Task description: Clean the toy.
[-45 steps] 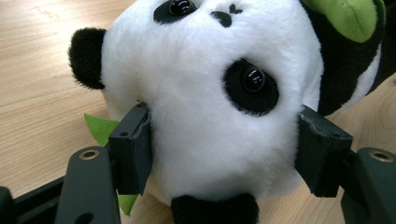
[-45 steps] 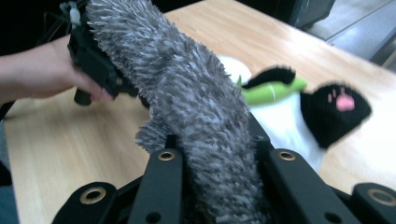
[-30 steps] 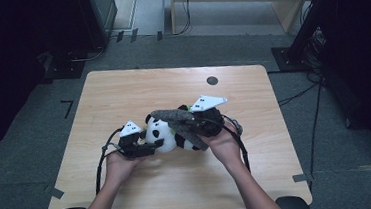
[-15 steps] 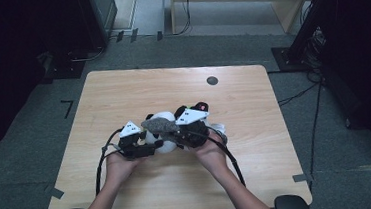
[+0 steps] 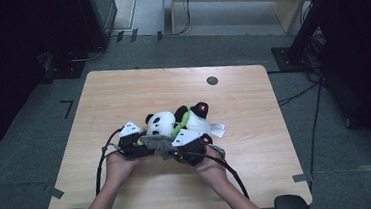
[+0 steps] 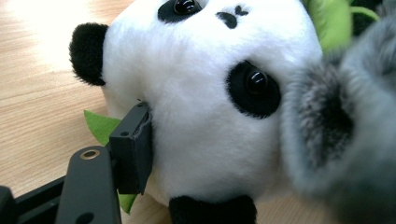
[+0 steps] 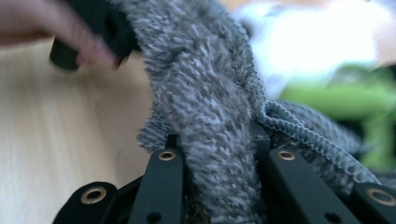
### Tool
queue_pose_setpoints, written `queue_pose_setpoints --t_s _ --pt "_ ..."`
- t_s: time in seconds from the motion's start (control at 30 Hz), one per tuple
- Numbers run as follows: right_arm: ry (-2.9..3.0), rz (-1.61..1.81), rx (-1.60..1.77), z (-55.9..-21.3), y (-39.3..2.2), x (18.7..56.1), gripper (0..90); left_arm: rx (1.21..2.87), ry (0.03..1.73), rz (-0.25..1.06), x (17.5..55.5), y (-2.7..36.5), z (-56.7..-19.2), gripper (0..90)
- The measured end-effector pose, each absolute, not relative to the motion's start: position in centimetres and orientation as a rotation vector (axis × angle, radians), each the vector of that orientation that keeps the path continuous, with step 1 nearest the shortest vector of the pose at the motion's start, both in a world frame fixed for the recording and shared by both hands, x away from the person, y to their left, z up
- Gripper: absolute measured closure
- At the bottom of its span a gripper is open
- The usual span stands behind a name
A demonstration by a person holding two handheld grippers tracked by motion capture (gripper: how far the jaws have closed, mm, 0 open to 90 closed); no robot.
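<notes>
Both hands low at table's near edge | my right gripper [image 7: 212, 140] clamps grey knit cloth [image 7: 210, 93] | my left gripper [image 5: 135, 143] half open, one pad against panda plush [image 6: 201, 93], grip unclear | plush lies mid-table [image 5: 122, 89] | second left jaw hidden behind cloth

A plush panda [image 5: 161, 124], white with black ears, black eye patches and glossy eyes, lies on the wooden table near its front edge, its head toward the left and a green band at its neck; a pink mark shows on one black limb at the far end. A fuzzy grey knitted piece [image 5: 157, 144] with a ribbed hem stretches across the near side of the panda's head, drawn taut and touching it.
</notes>
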State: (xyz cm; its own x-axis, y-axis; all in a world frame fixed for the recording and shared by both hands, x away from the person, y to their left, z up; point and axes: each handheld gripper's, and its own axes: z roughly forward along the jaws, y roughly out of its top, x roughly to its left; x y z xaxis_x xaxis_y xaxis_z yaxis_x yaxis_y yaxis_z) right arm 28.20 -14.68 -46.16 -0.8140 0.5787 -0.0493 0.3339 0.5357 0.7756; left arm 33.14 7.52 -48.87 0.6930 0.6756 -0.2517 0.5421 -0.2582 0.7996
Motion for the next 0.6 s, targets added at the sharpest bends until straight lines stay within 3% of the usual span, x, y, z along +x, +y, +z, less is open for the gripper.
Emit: queue_pose_setpoints --t_s 0.27,0.6 --pt "2.405 1.087 0.607 -48.2 -15.8 26.6 75.9 1.952 0.943 0.166 33.3 7.5 -48.6 31.8" --pt "2.438 1.018 0.662 -48.7 -17.6 25.7 75.9 1.973 0.935 0.18 33.3 7.4 -48.4 32.4"
